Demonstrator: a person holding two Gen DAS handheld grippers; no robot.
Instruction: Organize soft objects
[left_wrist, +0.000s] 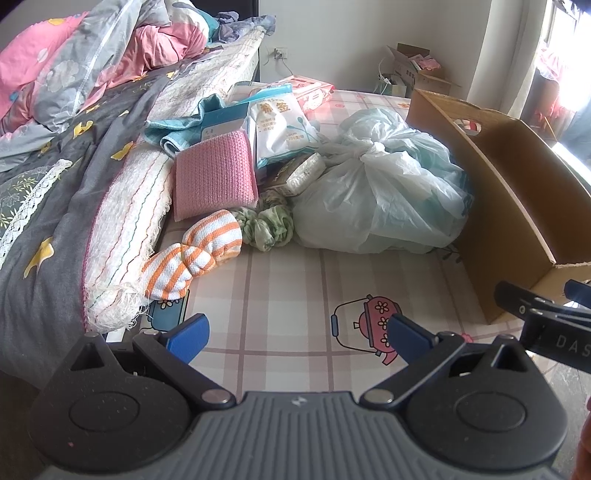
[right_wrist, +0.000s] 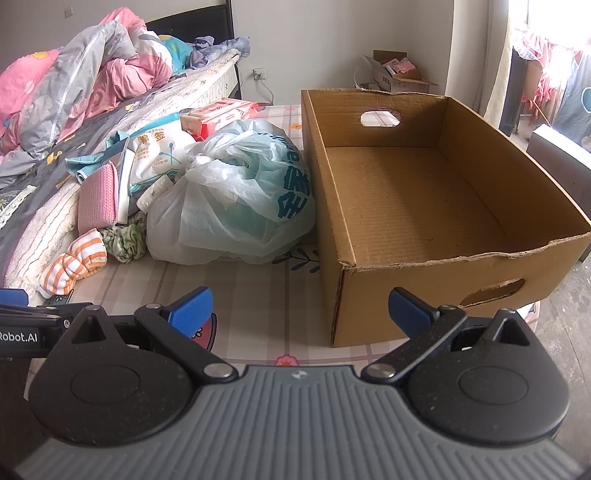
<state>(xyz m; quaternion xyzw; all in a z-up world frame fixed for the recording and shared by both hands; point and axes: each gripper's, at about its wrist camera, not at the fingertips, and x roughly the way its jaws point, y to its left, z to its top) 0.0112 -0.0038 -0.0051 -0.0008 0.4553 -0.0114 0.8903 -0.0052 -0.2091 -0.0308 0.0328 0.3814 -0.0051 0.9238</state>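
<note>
A pile of soft things lies on the checked mat: an orange-striped cloth bundle (left_wrist: 192, 254) (right_wrist: 74, 260), a green scrunchie (left_wrist: 266, 225) (right_wrist: 123, 240), a pink knitted cloth (left_wrist: 214, 175) (right_wrist: 98, 197), a tied plastic bag (left_wrist: 380, 188) (right_wrist: 229, 199) and a white packet of cotton swabs (left_wrist: 280, 125) (right_wrist: 157, 155). An empty cardboard box (right_wrist: 417, 199) (left_wrist: 498, 199) stands right of the bag. My left gripper (left_wrist: 295, 338) is open above the mat, short of the striped bundle. My right gripper (right_wrist: 299, 304) is open too, facing the box's near-left corner. Neither holds anything.
A bed with a grey quilt (left_wrist: 55, 206) and pink bedding (right_wrist: 33, 88) runs along the left. A smaller open carton (right_wrist: 399, 74) stands by the far wall. Pink packets (left_wrist: 310, 90) lie behind the pile. Bare floor (right_wrist: 569, 325) shows at the right of the mat.
</note>
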